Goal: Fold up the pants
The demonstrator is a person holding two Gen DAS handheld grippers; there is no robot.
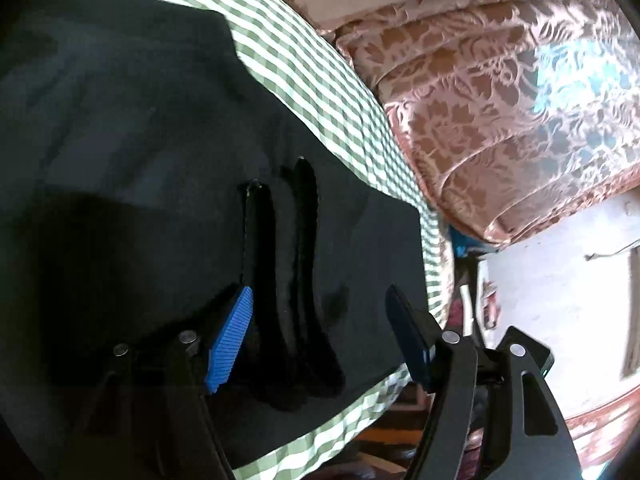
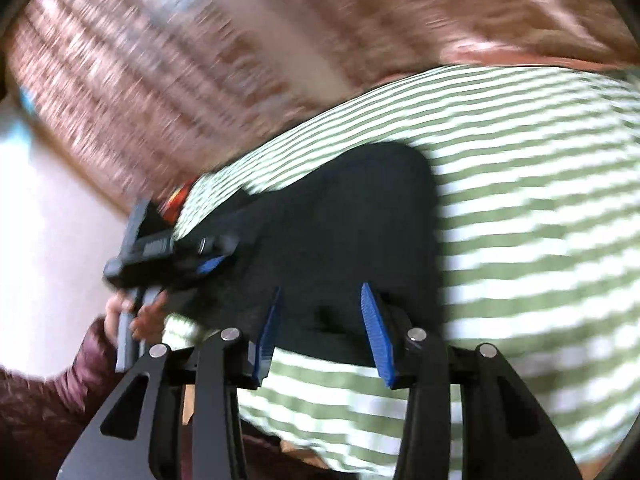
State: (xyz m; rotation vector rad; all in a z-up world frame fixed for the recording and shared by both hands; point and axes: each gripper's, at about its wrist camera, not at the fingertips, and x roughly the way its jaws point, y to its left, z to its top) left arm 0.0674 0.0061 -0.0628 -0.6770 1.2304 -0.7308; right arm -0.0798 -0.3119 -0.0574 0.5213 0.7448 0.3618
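Black pants (image 1: 140,120) lie flat on a green-and-white checked cloth (image 1: 312,72). In the left wrist view my left gripper (image 1: 320,289) hovers open over a near corner of the pants. Two dark strips (image 1: 304,240) run along the fabric between its blue pads (image 1: 230,340); cords or shadows, I cannot tell. The right wrist view is blurred. There my right gripper (image 2: 320,288) stands open over the near edge of the pants (image 2: 340,220), with no fabric pinched. The left gripper (image 2: 212,258) sits at the pants' left edge, held by a hand (image 2: 136,316) in a maroon sleeve.
A pink-brown floral fabric (image 1: 500,100) rises just past the far edge of the checked cloth. The cloth's edge drops off at the lower right, with a dark floor (image 1: 380,436) below and a white surface (image 1: 560,280) beyond.
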